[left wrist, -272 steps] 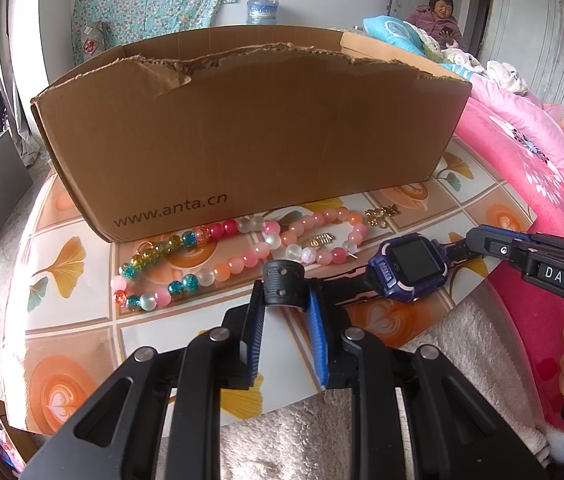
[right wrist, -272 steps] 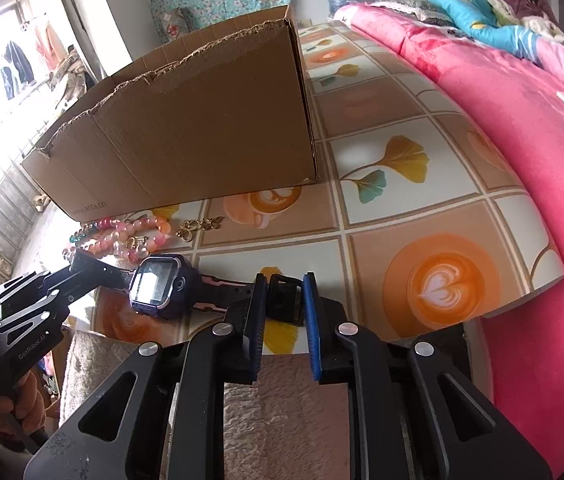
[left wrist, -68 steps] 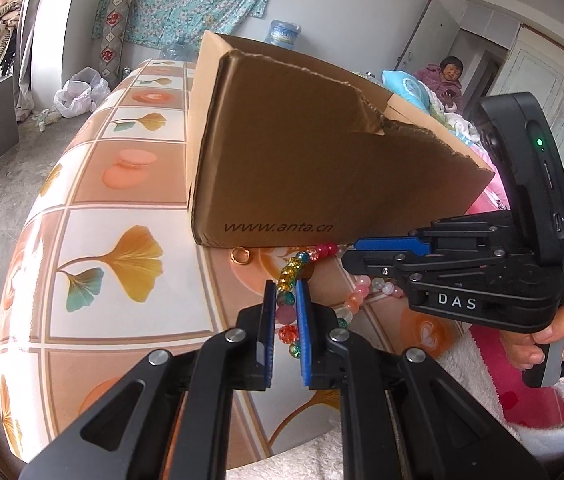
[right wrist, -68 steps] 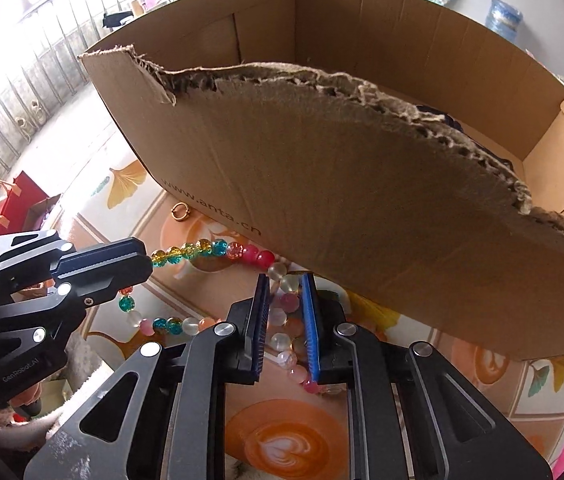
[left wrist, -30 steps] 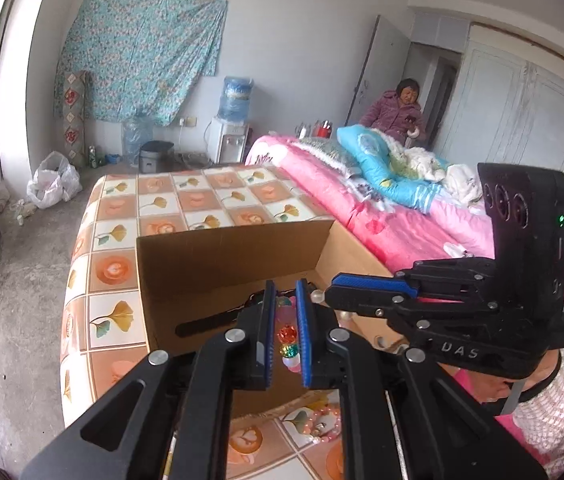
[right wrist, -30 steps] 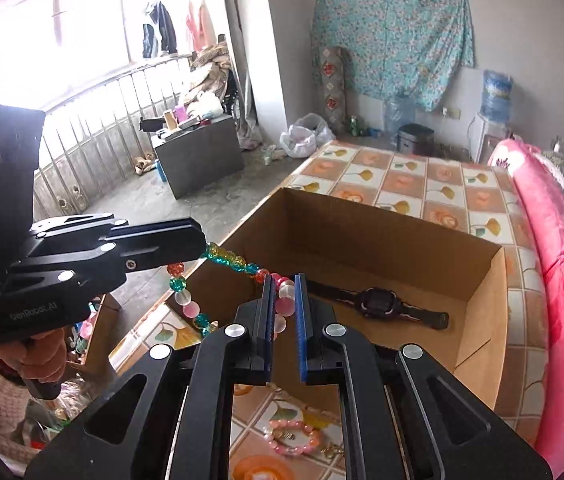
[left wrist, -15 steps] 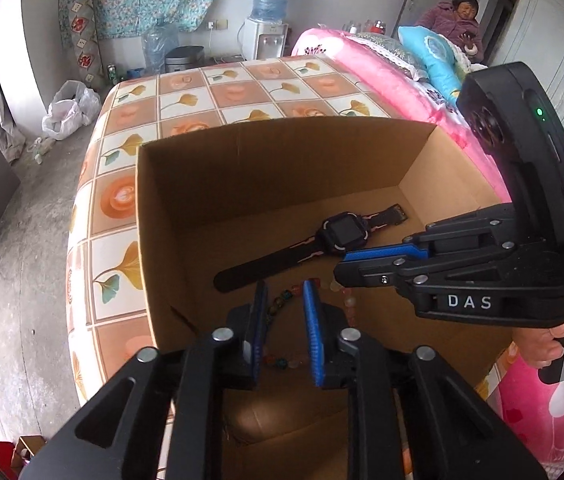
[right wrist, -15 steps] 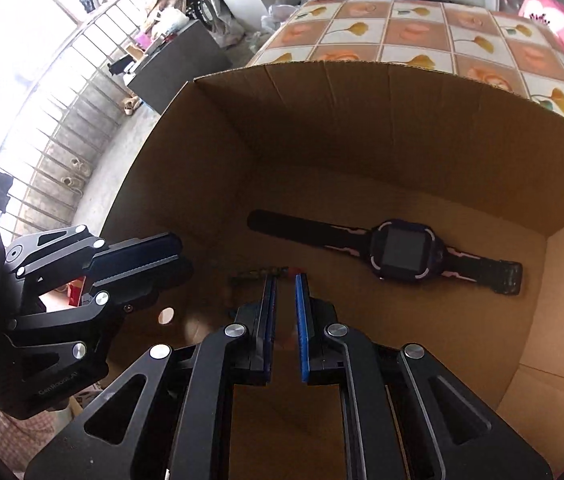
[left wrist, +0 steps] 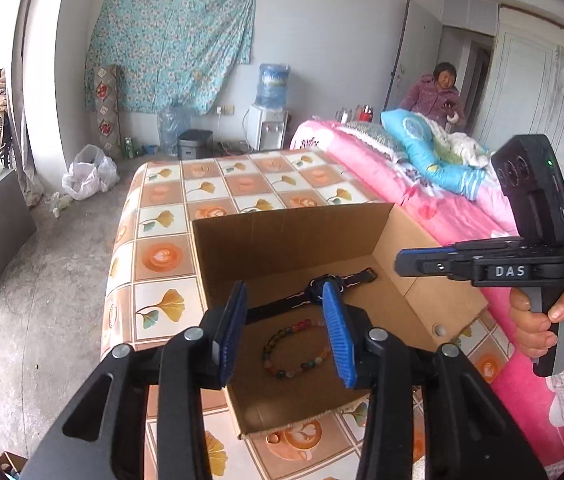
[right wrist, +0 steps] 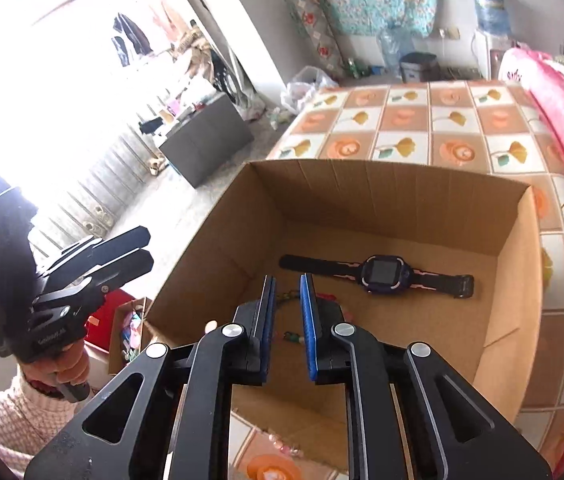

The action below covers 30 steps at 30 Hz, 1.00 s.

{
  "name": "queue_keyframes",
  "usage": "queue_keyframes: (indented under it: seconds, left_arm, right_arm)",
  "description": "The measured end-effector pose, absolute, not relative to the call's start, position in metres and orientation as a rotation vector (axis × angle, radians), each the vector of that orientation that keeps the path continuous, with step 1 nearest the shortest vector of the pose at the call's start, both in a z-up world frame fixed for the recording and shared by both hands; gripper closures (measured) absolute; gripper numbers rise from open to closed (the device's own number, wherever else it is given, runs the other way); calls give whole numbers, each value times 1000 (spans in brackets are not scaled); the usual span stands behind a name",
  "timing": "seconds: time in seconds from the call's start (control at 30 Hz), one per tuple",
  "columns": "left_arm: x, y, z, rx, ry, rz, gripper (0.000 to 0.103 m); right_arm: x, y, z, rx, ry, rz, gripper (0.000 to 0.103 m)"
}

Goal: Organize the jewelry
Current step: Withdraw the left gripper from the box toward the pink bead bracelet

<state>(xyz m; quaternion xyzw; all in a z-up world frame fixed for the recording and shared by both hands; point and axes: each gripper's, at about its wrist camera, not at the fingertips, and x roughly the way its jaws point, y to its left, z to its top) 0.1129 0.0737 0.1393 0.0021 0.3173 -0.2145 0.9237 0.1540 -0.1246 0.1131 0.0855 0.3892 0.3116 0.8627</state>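
Currently, as I read my two wrist views:
Left gripper (left wrist: 288, 330): my fingers are spread wide and empty, held above the cardboard box (left wrist: 294, 216).
Right gripper (right wrist: 286, 312): fingers parted with a narrow gap, nothing between them, also over the box.
Beaded bracelet (left wrist: 296, 349): lying in a loop on the box floor, near the front wall.
Smartwatch (right wrist: 382, 271): flat on the box floor behind the bracelet.
Box: standing on the tiled-pattern table (left wrist: 161, 216).

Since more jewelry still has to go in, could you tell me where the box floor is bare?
Bare cardboard lies right of the bracelet, toward the right wall of the box, and along the near wall below the bracelet. The middle is crowded: the watch stretches across just beyond the bracelet.
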Motion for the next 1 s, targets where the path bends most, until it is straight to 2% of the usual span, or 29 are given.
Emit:
queue_keyframes:
  seconds: [0.17,0.37,0.63,1.0]
  left_arm:
    - [67,100,125,-61,610,-429,59]
    - [37,103,80,-116,692,-469,59]
    - [55,92,43,-181,775,-448,59]
    - [74,93,36,-197,735,-483,59]
  right_arm:
    - [79,-151,114,129,694,651,84]
    - [40,-153,75,146,753,604,84]
    - [87,-162,37,165,938,362,84]
    - [101,-172,30,238,911,337,85]
